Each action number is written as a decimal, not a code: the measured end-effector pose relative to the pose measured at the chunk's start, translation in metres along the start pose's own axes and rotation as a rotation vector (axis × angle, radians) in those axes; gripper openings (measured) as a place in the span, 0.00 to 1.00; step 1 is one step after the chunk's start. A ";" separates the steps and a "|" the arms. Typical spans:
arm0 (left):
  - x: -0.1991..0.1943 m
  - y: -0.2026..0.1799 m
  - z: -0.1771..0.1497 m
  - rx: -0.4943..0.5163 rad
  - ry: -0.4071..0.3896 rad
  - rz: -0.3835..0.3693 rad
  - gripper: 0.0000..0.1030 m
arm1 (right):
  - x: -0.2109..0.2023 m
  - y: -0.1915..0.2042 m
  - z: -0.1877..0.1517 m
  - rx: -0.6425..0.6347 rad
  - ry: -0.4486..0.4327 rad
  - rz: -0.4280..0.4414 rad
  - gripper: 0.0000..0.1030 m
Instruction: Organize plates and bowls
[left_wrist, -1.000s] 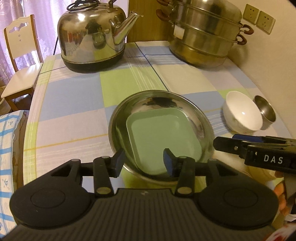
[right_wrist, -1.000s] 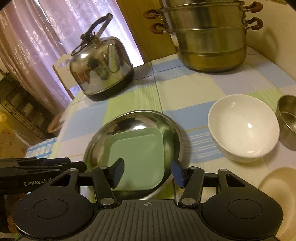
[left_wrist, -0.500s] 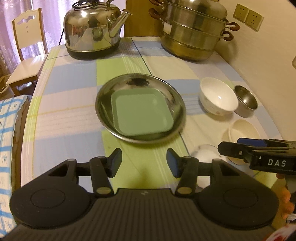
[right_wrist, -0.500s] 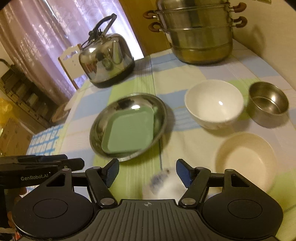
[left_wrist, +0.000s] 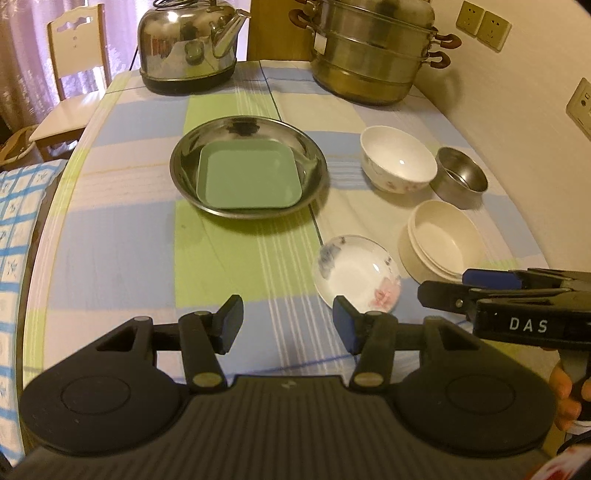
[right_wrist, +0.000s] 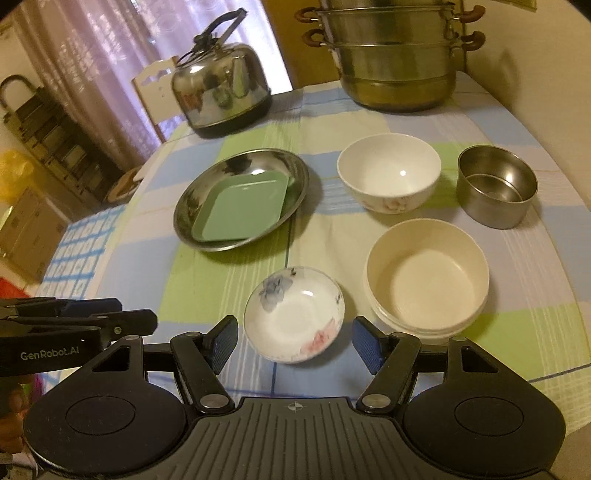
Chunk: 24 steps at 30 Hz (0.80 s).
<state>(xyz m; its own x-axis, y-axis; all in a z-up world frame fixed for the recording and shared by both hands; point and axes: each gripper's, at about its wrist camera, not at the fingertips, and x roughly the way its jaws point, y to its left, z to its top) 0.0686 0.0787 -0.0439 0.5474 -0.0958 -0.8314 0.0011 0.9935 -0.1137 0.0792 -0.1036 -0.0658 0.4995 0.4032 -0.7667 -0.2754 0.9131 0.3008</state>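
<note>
Checked cloth covers the bench (right_wrist: 236, 295); a kettle (right_wrist: 221, 92) and steamer pot (right_wrist: 399, 62) crowd twelve o'clock. At ten o'clock, the green tray (right_wrist: 240, 210) lies in the steel dish (right_wrist: 192, 210): light, stable. The floral saucer (right_wrist: 295, 317) at six looks glazed, slippery, chip-prone; take its rim. Cream bowls (right_wrist: 424, 277), white bowl (right_wrist: 388, 173) and steel cup (right_wrist: 496, 190) cluster at two, nearly touching. Left hand-held gripper (left_wrist: 286, 325) and right hand-held gripper (right_wrist: 291, 341) have just been opening, empty. Near edge close.
</note>
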 end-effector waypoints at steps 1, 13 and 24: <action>-0.002 -0.004 -0.004 -0.005 -0.001 0.006 0.49 | -0.003 -0.001 -0.002 -0.009 0.001 0.009 0.66; -0.028 -0.044 -0.039 -0.065 -0.025 0.070 0.49 | -0.032 -0.017 -0.026 -0.082 0.006 0.066 0.66; -0.048 -0.079 -0.064 -0.095 -0.049 0.122 0.49 | -0.060 -0.031 -0.043 -0.119 -0.012 0.113 0.66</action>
<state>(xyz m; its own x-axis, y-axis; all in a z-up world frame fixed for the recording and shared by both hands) -0.0113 0.0012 -0.0295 0.5791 0.0303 -0.8147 -0.1457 0.9871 -0.0669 0.0221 -0.1584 -0.0539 0.4699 0.5040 -0.7247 -0.4252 0.8487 0.3146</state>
